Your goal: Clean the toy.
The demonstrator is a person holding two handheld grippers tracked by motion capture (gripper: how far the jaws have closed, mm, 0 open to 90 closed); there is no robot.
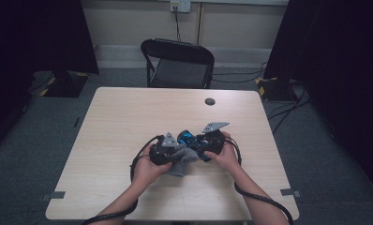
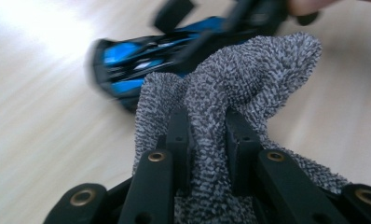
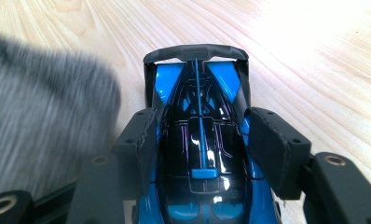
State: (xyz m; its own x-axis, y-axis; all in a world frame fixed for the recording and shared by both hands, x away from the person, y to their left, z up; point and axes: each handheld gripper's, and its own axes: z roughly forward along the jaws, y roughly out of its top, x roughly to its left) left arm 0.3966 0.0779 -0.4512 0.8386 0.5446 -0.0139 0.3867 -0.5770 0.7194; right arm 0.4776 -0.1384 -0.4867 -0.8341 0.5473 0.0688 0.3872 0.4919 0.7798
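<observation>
A blue and black toy race car [image 3: 200, 140] sits between the jaws of my right gripper [image 3: 200, 140], which is shut on its body; the rear wing points away from the camera. In the high view the car [image 1: 188, 138] lies at the middle of the wooden table [image 1: 128, 112], with the right gripper [image 1: 204, 146] behind it. My left gripper [image 2: 207, 135] is shut on a bunched grey cloth [image 2: 239, 79], which it holds against the car [image 2: 127, 65]. The cloth [image 1: 181, 159] hangs between both hands. In the right gripper view the cloth [image 3: 44, 112] shows blurred at the left.
A black folding chair [image 1: 177, 63] stands beyond the table's far edge. A dark round hole [image 1: 210, 101] lies in the tabletop near the far side. Cables trail from both grippers past the forearms toward the near edge.
</observation>
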